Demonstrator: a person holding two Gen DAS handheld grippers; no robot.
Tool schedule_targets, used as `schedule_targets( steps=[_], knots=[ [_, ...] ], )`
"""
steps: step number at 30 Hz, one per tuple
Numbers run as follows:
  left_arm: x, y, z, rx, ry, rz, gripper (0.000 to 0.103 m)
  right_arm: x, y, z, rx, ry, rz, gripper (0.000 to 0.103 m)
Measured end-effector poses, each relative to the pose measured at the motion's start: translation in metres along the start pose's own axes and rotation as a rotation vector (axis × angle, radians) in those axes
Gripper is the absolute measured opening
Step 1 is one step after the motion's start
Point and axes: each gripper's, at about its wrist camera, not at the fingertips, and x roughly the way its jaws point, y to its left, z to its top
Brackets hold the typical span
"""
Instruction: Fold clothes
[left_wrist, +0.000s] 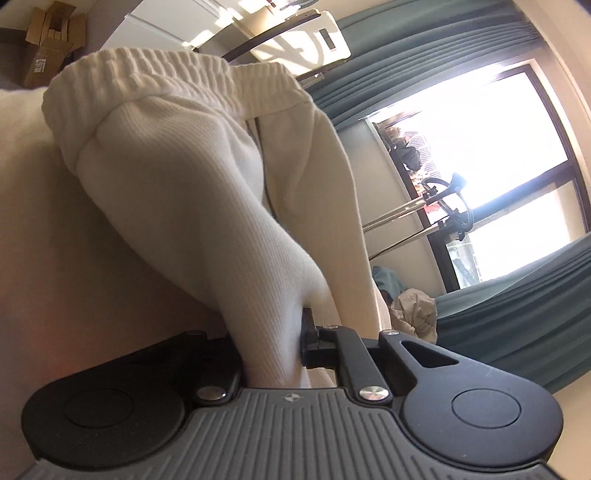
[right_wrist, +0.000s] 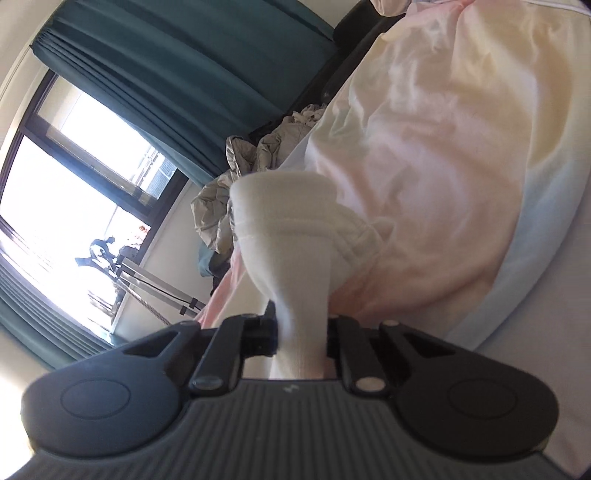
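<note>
A pair of white ribbed knit trousers (left_wrist: 207, 192) with an elastic waistband (left_wrist: 166, 74) is held up between the two tools. In the left wrist view, the left hand-held gripper (left_wrist: 273, 339) is clamped on a gathered fold of the white fabric, which runs from between the jaws up to the ruched waistband at the top of the picture. In the right wrist view, the right hand-held gripper (right_wrist: 301, 332) is likewise closed on a bunch of the same white garment, with the gathered cloth squeezed between its jaws and the waistband (right_wrist: 314, 225) seen just beyond.

The garment hangs or is stretched over a bed (right_wrist: 535, 258) covered with a pale pink and yellow sheet (right_wrist: 424, 147). Whether the lower part of the trousers rests on the sheet cannot be told, since both cameras are tilted steeply. A crumpled beige cloth (right_wrist: 236, 184) lies at the far edge of the bed, near the teal curtains (right_wrist: 166, 66) and the window (left_wrist: 498, 147).

The step in hand is judged to be a carrying or lifting of the trousers by two grips near the waist end. This picture would fit both a spreading-out of the garment before a fold and a bringing-over of one part onto another in mid-fold; which of the two it is cannot be settled.

Whatever follows, both grips need to be kept level so that the cloth stays taut between them, and the soft, heavy knit is likely to sag and bunch if the two tools drift together.
</note>
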Motion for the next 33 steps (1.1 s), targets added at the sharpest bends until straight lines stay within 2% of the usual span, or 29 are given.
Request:
schedule_targets(
  steps=[4, 7, 10, 13, 16, 17, 21, 25, 29, 33],
  knots=[
    [-0.027, -0.003, 0.014, -0.04, 0.008, -0.015, 0.007, -0.038, 0.006, 0.008, 0.041, -0.02, 0.001, 0.011],
    [-0.052, -0.006, 0.022, -0.02, 0.024, -0.002, 0.006, -0.066, 0.008, 0.013, 0.08, -0.03, -0.006, 0.011],
    [-0.066, -0.008, 0.025, 0.069, 0.086, 0.06, 0.006, -0.091, 0.001, 0.014, 0.115, -0.003, -0.064, 0.011],
    [-0.069, -0.002, 0.023, 0.135, 0.159, 0.13, 0.007, -0.095, -0.011, 0.009, 0.073, 0.059, -0.128, 0.012],
    [-0.079, -0.007, 0.017, 0.216, 0.157, 0.176, 0.01, -0.09, -0.028, 0.003, 0.077, 0.082, -0.149, 0.012],
    [-0.083, -0.011, 0.013, 0.242, 0.154, 0.188, 0.015, -0.088, -0.034, 0.001, 0.085, 0.086, -0.149, 0.012],
    [-0.105, -0.036, -0.007, 0.385, 0.145, 0.226, 0.029, -0.084, -0.045, -0.003, 0.095, 0.095, -0.153, 0.012],
    [-0.127, -0.073, -0.042, 0.564, 0.065, 0.221, 0.055, -0.083, -0.047, -0.006, 0.086, 0.088, -0.137, 0.012],
    [-0.121, -0.114, -0.087, 0.742, 0.039, 0.162, 0.057, -0.084, -0.051, -0.006, 0.085, 0.087, -0.123, 0.012],
    [-0.086, -0.139, -0.136, 0.827, 0.089, 0.11, 0.06, -0.085, -0.053, -0.006, 0.083, 0.086, -0.114, 0.012]
  ],
)
